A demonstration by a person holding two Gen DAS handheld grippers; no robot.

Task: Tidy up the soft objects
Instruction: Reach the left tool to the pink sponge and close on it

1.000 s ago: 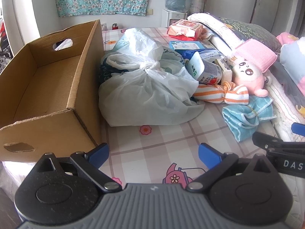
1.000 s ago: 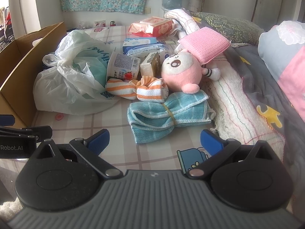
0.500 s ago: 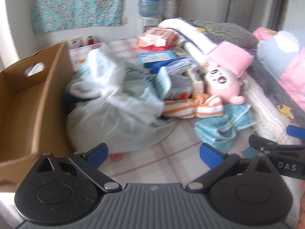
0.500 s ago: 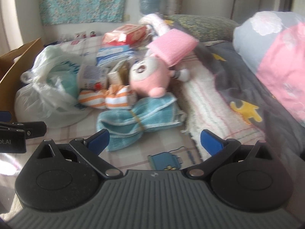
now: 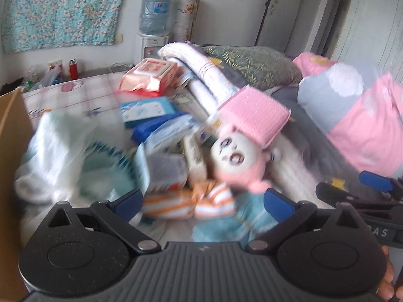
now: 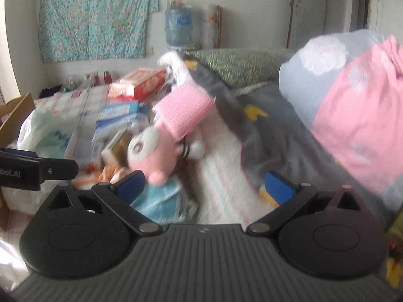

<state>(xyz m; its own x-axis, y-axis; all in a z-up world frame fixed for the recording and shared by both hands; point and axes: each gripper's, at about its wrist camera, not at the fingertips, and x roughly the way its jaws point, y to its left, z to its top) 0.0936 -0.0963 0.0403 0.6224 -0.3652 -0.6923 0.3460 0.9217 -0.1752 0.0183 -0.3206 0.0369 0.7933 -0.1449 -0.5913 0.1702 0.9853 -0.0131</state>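
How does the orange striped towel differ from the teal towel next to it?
The orange striped towel has orange and white bands; the teal towel is one plain colour. The orange striped towel lies nearer the white plastic bag, while the teal towel lies below the pink plush toy. Both lie on the bed, untouched, and both grippers are open.

Right gripper side [image 5: 377, 231]: white letters "AS", the start cut off by the left gripper's body.
Left gripper side [image 6: 15, 173]: white letters "bot.AI", the start cut off by the frame edge.
Water jug label [image 5: 157, 6]: blue, print too small to read.
Red-and-white packet [image 5: 151, 74]: print blurred, unreadable.
Blue packet [image 5: 146, 110]: print blurred, unreadable.
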